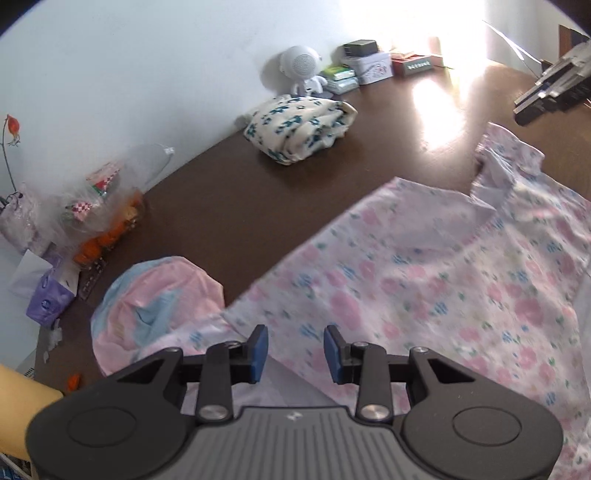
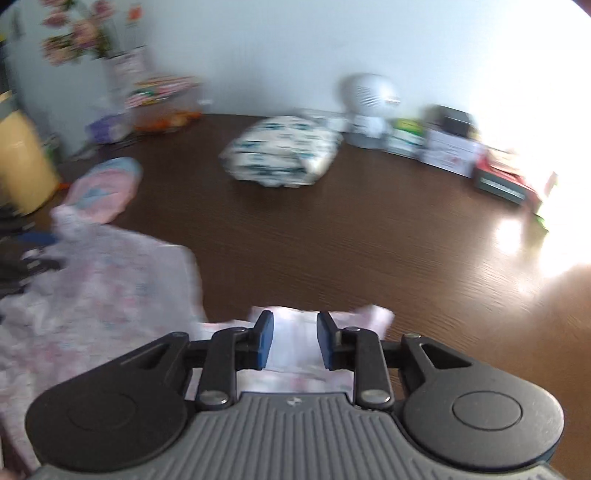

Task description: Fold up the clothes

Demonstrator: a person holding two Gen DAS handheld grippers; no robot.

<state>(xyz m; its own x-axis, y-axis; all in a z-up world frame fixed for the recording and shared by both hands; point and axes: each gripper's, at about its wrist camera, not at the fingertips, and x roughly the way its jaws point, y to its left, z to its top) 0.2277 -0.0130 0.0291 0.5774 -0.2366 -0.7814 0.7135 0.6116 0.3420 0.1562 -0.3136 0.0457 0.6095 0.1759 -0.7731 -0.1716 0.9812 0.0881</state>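
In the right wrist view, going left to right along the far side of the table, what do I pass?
Pink and blue folded garment → cream bundle with teal print → white round speaker figure → white box → dark box at the sunlit end.

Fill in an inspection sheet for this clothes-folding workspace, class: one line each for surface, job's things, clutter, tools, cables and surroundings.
Surface: dark brown wooden table, with sun glare at the far right.
Job's things: floral pink garment spread out; cream bundle with blue print folded near the wall; pink and blue garment bunched at the spread garment's left.
Clutter: white round speaker figure, boxes and tins, clear bag with orange fruit, purple tissue pack.
Tools: left tool open over the floral garment; right tool open, pale fabric between its fingers, not visibly pinched.
Cables: nothing seen.
Surroundings: pale wall; flowers, blurred.
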